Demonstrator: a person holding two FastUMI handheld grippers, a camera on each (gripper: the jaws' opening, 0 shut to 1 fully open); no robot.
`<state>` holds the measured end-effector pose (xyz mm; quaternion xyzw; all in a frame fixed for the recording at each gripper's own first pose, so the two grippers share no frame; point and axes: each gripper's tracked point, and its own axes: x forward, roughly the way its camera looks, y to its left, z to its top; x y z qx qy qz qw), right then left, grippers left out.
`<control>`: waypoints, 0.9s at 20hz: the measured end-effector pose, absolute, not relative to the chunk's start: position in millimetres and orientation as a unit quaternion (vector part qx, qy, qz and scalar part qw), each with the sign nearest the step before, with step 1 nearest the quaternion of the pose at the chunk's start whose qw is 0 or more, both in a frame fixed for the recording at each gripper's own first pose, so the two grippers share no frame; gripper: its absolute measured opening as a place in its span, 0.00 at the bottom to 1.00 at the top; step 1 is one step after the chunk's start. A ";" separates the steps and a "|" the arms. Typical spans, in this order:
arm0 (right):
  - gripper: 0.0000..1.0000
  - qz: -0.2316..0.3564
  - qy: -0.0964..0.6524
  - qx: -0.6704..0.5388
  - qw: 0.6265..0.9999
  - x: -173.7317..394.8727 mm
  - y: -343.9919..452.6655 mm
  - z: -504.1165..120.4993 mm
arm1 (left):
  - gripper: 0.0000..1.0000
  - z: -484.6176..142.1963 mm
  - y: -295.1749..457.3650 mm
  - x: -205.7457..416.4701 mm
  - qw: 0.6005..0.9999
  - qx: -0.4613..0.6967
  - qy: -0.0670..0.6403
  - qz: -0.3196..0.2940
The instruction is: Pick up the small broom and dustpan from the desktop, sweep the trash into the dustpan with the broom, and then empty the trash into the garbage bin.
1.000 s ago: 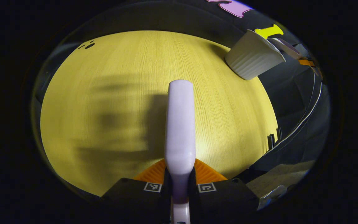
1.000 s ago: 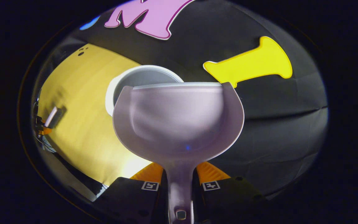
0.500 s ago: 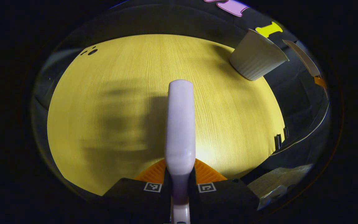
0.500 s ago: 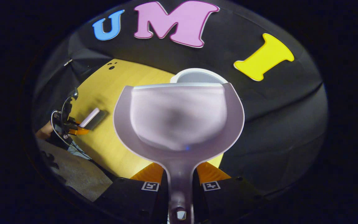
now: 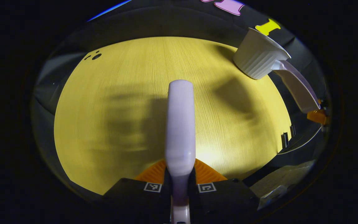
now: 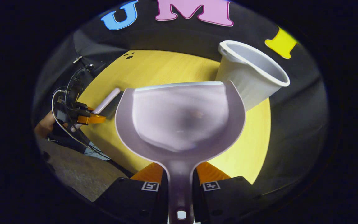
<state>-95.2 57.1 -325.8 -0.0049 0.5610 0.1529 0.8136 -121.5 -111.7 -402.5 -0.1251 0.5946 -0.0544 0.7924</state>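
Over the yellow wood-grain desktop point(image 5: 129, 102), my right gripper point(image 6: 180, 183) clamps the smooth lilac plastic dustpan point(image 6: 180, 119) by its handle. Left gripper point(image 5: 179, 182) pinches the lilac broom point(image 5: 180, 124). Ribbed white plastic bin point(image 6: 249, 79) sits just beside the pan; contents not visible.

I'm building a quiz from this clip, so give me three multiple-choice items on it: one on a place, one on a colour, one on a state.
1. Where does the garbage bin stand?
A. on the floor
B. on the yellow desktop
C. inside the dustpan

2. What colour is the dustpan?
A. pale lilac
B. red
C. green

3. How does the right tool stand?
A. open, holding nothing
B. shut on the dustpan's handle
C. shut on the bin's rim

Answers: 1 B, the bin's base rests on the desktop near its far edge. 2 A, its scoop looks pale lilac. 3 B, both fingers press on the handle.
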 end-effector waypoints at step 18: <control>0.37 0.127 0.615 -0.021 0.778 -125.8 90.2 -448.8 | 0.35 -404.5 -102.6 -116.6 0.800 -0.079 0.594 -0.024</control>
